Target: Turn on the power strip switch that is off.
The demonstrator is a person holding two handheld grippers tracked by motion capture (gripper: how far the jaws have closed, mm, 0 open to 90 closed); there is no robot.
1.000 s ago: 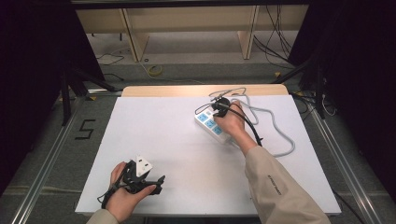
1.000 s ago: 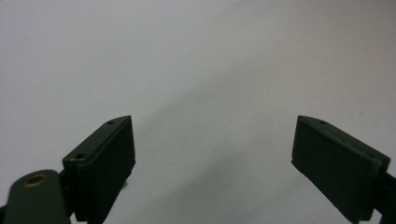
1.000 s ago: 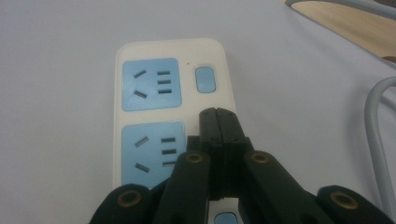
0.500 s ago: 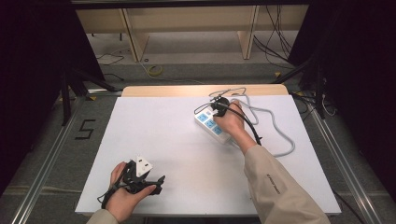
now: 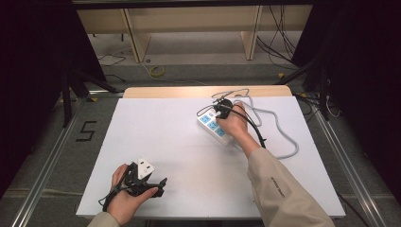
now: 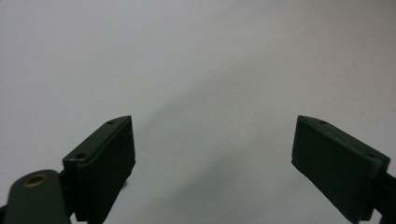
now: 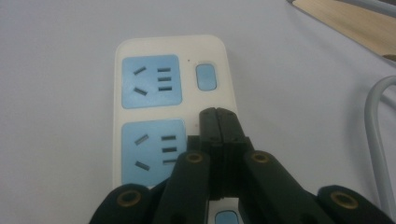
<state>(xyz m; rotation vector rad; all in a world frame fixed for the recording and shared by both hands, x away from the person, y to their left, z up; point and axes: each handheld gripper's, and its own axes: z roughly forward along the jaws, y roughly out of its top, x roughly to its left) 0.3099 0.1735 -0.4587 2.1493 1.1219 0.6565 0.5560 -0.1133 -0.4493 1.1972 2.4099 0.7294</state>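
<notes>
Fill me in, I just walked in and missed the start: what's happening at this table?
A person works at a white table with a gripper in each hand. The right gripper has its jaws closed and sits over a white power strip with blue sockets, its tips right beside the strip's blue switches; whether it presses one is not clear. The strip's grey cable loops off to the right. The left gripper rests near the table's front edge, jaws open, holding nothing.
</notes>
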